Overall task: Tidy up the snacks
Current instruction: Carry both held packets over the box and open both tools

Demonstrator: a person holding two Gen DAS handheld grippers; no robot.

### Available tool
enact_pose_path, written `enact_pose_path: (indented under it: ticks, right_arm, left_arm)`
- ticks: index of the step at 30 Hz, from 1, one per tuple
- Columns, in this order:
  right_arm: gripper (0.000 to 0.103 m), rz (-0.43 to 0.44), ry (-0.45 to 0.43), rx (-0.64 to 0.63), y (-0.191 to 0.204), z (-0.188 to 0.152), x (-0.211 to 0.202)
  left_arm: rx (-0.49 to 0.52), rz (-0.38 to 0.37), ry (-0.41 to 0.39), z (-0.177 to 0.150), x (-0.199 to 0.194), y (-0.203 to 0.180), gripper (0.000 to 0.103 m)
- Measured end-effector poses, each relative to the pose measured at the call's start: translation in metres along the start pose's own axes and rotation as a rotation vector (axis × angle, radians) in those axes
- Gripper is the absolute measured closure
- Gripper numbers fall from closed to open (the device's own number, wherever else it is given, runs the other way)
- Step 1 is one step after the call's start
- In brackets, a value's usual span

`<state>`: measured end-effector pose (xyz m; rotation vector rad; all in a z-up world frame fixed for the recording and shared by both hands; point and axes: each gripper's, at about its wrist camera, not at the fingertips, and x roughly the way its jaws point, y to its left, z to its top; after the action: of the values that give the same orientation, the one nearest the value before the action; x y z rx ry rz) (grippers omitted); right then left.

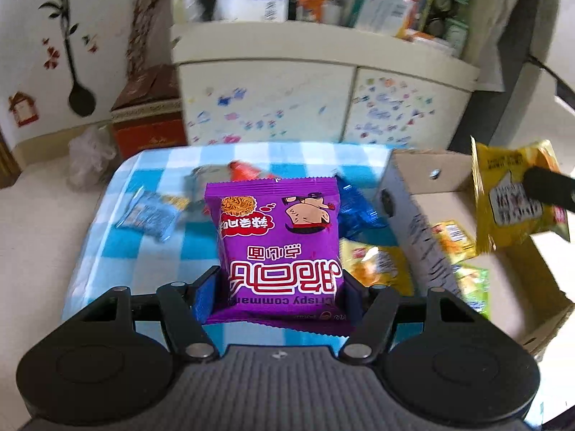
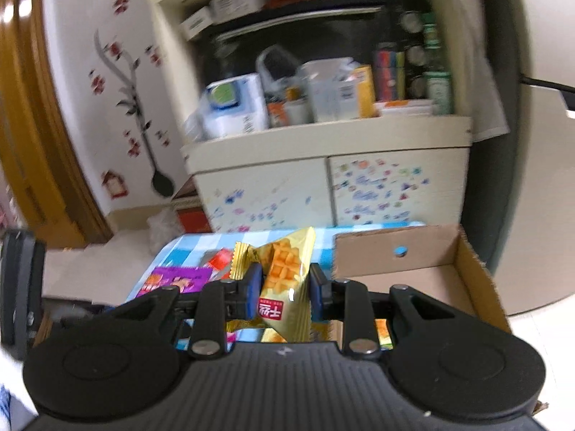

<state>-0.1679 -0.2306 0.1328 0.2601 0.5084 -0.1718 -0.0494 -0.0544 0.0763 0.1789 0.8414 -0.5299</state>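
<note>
Clamped in the left tool (image 1: pixel 278 287), a purple pack (image 1: pixel 278 240) stands lifted above the checked bench (image 1: pixel 107 251), likely bound for the box (image 1: pixel 413 194) beside it. Over that box the right tool (image 2: pixel 284 287) pinches a yellow pack (image 2: pixel 285 280) by its middle, seemingly for dropping in among the yellow packs (image 1: pixel 377 262) already inside. Other snacks lie on the bench.

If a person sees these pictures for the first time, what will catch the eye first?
The purple snack packet stands out most, clamped in the left tool above the blue checked tablecloth. Next is the golden snack packet, pinched in the right tool beside the open cardboard box.
</note>
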Motion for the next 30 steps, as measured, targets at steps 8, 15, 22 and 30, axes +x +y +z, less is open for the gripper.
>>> enact_pose_path:
  ticks: [8, 15, 22, 30]
  right_arm:
    - [0.076, -0.148, -0.082, 0.195, -0.047, 0.015, -0.015]
    - [0.076, -0.261, -0.077, 0.338, -0.075, 0.015, -0.016]
    - [0.076, -0.325, -0.065, 0.406, -0.089, 0.011, -0.016]
    - [0.076, -0.381, -0.074, 0.440, -0.094, 0.007, -0.018]
  left_arm:
    - [0.061, -0.103, -0.047, 0.003, 0.003, -0.030, 0.031]
    - [0.096, -0.187, -0.073, 0.004, 0.011, -0.054, 0.031]
    - [0.161, -0.302, -0.091, 0.000, 0.015, -0.084, 0.031]
    - [0.200, -0.393, -0.083, 0.001, 0.020, -0.112, 0.031]
